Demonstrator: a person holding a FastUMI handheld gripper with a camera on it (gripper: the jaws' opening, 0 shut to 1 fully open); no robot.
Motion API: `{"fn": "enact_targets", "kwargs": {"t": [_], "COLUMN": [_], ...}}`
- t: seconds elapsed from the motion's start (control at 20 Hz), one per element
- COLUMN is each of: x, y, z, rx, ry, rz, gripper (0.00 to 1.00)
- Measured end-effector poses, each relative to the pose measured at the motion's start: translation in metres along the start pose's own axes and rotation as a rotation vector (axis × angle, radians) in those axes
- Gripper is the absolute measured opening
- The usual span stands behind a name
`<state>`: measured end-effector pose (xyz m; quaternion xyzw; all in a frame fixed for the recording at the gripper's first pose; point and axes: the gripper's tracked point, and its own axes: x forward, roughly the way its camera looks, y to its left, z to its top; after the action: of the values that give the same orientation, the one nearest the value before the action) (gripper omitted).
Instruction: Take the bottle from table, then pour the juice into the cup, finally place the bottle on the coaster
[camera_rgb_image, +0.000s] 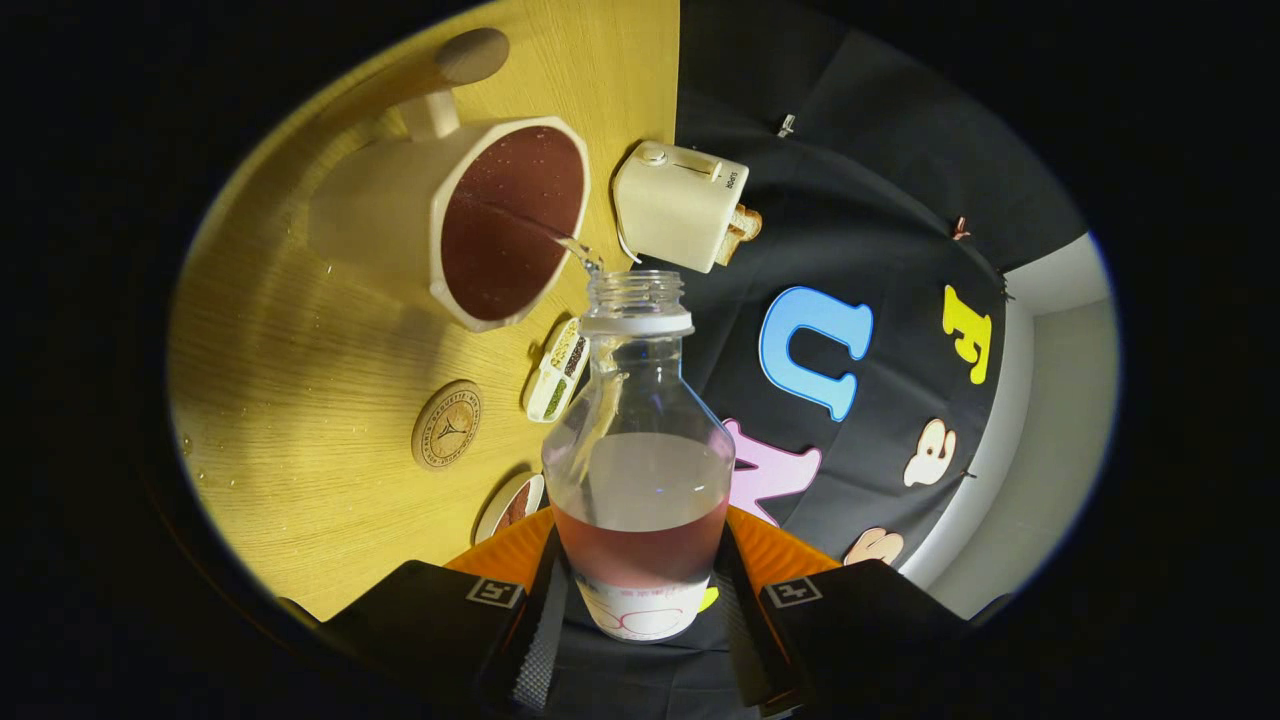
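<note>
My jaws pinch the bottle (638, 470) low on both sides, tipping it so juice streams from its mouth into the cup (500, 225) just beyond, on the desk (300, 400). The coaster (446, 424) waits nearby for the bottle.

Your gripper (640, 600) is rolled hard onto its side, both fingers (535, 610) clamped against the clear plastic juice bottle (640, 470).

The bottle (638, 450) is held between the fingers of the hand-held gripper (640, 610), its mouth tipped at the cup (470, 225) on the worktop (290, 380). The coaster (446, 424) lies nearer, left of the bottle; the toaster (678, 205) stands right of the cup.
</note>
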<state>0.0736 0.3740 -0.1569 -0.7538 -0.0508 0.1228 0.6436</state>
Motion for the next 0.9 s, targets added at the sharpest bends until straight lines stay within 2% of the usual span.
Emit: {"fn": "enact_targets", "kwargs": {"t": [0.9], "x": [0.002], "y": [-0.011], "z": [0.004], "rx": [-0.11], "ry": [-0.046], "rz": [-0.033], "gripper": [0.72]}}
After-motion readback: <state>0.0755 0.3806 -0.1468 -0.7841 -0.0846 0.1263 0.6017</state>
